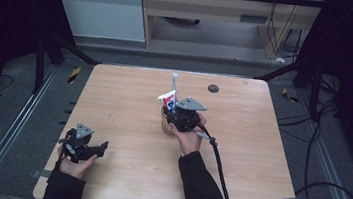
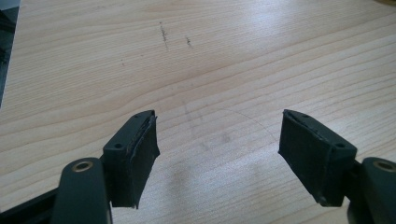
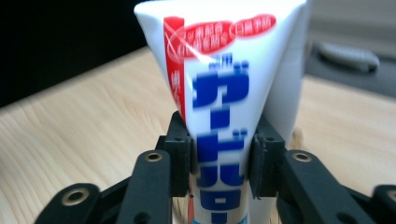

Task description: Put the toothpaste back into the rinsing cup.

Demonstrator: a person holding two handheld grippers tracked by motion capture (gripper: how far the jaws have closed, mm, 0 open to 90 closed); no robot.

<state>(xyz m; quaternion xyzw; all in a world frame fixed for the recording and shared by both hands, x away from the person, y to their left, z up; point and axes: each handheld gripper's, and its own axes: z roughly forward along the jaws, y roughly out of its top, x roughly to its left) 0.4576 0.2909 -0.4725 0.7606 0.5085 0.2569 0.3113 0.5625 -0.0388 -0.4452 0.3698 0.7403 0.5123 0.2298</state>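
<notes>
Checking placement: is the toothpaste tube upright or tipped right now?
Upright. The toothpaste tube stands vertical between the right gripper pads, crimped end up, over a cup on the table.
</notes>
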